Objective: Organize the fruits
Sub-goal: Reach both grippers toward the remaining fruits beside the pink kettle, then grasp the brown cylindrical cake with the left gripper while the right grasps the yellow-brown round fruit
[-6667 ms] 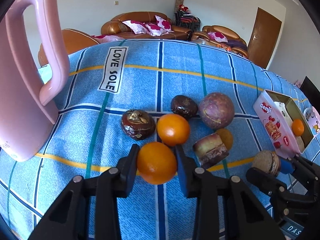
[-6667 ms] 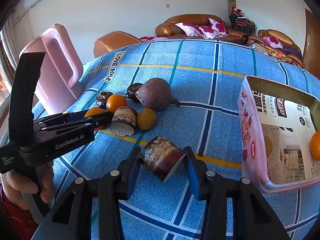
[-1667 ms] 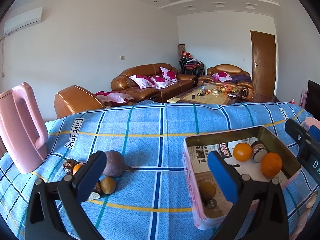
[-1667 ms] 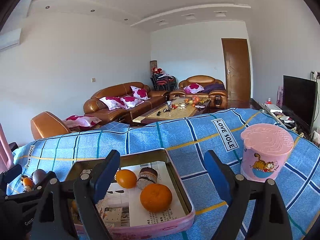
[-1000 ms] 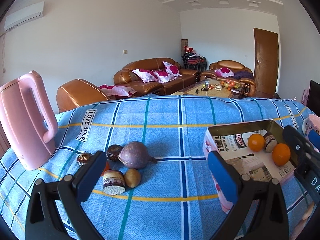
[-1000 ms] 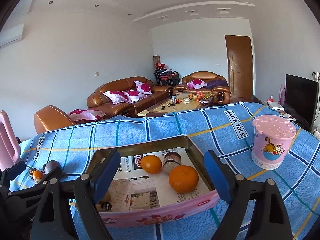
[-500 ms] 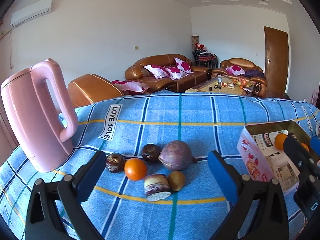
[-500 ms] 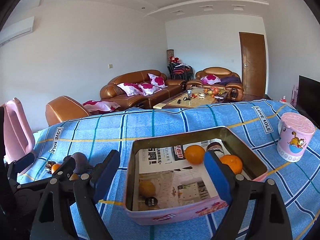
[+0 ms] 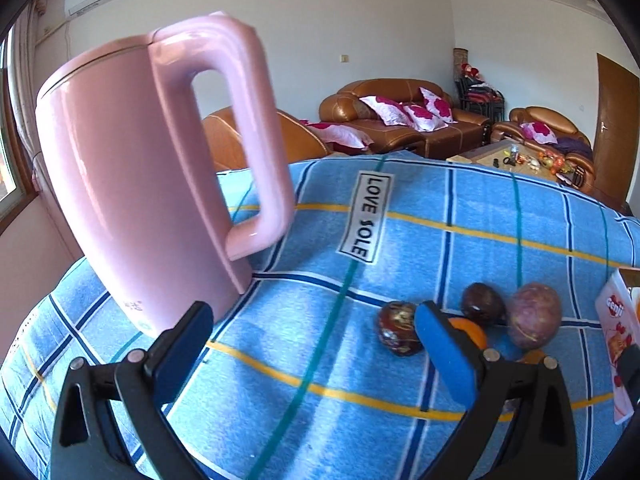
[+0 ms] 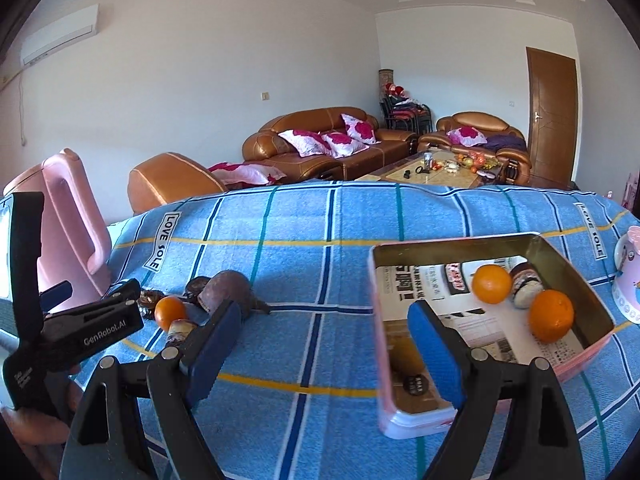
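While both black grippers, left gripper (image 9: pixel 312 344) and right gripper (image 10: pixel 324 334), gape empty, round orange (image 9: pixel 470 330) beside dark, possibly purple fruits (image 9: pixel 532 320), pink rectangular tin (image 10: pixel 384 364) holding two oranges (image 10: pixel 550 316).

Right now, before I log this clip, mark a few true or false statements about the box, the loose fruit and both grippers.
1. The pink box holds two oranges. True.
2. The right gripper grips an orange. False: its jaws are open and empty.
3. A loose orange lies on the blue cloth beside the purple fruit. True.
4. The pink jug lies on its side. False: it stands upright.
5. The left gripper is open and empty. True.
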### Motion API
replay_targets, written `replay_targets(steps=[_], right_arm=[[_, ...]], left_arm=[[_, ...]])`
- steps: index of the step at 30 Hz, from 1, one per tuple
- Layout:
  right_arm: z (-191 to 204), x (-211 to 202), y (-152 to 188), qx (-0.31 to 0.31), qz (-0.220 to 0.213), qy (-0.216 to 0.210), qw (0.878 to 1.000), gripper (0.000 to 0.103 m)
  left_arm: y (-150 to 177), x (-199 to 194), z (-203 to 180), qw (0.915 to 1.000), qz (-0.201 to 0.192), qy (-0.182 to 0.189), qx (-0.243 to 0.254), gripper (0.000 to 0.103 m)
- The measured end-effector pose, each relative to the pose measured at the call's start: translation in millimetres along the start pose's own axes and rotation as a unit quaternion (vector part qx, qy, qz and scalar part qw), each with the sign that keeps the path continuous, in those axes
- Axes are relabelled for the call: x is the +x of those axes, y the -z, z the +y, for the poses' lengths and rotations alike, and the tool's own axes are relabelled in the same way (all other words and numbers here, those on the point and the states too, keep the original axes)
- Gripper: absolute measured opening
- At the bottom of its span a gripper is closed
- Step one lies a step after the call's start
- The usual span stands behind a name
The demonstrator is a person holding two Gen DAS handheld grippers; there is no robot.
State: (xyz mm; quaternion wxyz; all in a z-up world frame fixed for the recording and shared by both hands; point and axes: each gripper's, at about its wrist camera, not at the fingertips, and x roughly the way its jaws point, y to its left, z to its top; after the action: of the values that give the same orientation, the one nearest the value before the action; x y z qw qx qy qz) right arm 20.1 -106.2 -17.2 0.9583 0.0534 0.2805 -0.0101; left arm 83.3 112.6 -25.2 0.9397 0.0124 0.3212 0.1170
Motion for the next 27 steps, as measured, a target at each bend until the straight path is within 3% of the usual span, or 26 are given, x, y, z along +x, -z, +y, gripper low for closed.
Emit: replay_targets(steps=[4,5,7,10,17,24,27], right_arm=[[26,19,2,-0.030,0.044,-0.033,0.998,0.086],[31,25,3,-0.035,0.057,-0.042,0.997,0.079],[38,36,5,-0.035,0.085,-0.051,0.994,0.055],[39,52,7,-0.019,0.121,-0.061,0.991,0.049],[43,73,7,0.012,0.158,-0.120,0.980,0.049],[67,81,2,-0.018,0.162,-0.105,0.981,0.049],[66,79,4,-0.025,0.168,-0.109,0.979,0.028]], left_arm=[[-2,6,18,0.9995,0.010,-0.007,-0.029,0.103],[-3,7,21,0.9993,0.013,-0.004,-0.035,0.103],[-2,7,23,0.9991,0.017,-0.001,-0.040,0.103],[-1,6,22,0.9992,0.018,0.002,-0.034,0.103],[-5,-3,16,0.9999,0.003,0.003,-0.015,0.103],[-7,1,24,0.9994,0.012,0.016,-0.029,0.103],[-7,2,26,0.9988,0.019,0.033,-0.032,0.103]])
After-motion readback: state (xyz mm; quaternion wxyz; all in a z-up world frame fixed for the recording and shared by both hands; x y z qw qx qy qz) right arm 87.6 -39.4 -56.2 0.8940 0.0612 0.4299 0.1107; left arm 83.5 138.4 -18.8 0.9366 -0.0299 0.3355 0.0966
